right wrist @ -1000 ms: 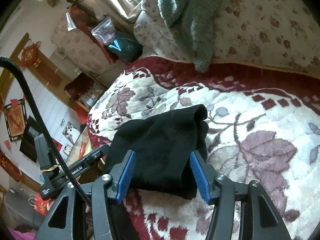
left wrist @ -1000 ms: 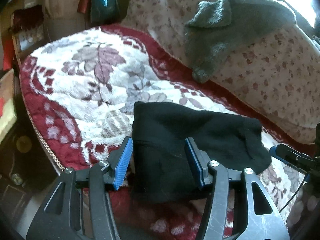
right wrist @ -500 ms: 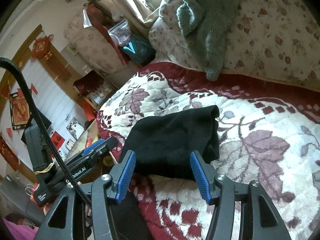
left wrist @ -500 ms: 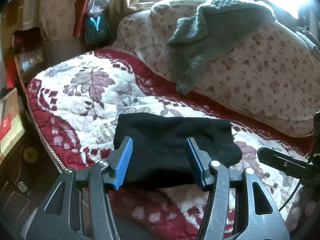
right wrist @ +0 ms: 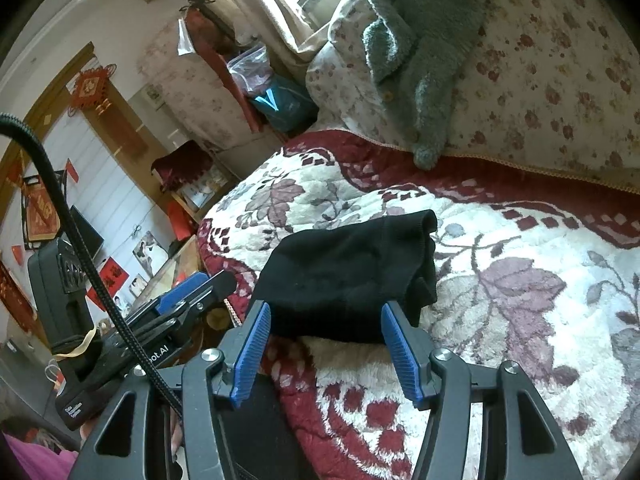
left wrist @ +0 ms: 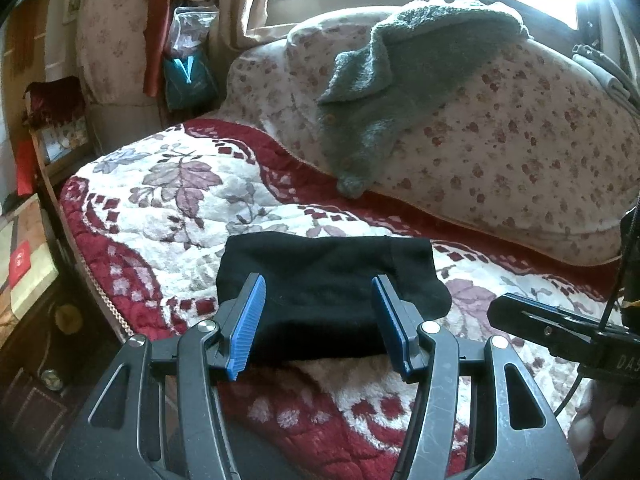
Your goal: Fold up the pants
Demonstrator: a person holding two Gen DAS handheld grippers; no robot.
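Both tools, left (left wrist: 318, 322) and right (right wrist: 326, 346), gape above folded black pants (left wrist: 328, 284).

Folded black pants (left wrist: 324, 292) lie at centre frame on a red-and-white floral blanket (left wrist: 180, 200). The left gripper (left wrist: 320, 320), blue-padded jaws spread, fills the lower foreground. A grey fleece garment (left wrist: 384, 92) drapes a floral cushion (left wrist: 520, 152) at upper right.
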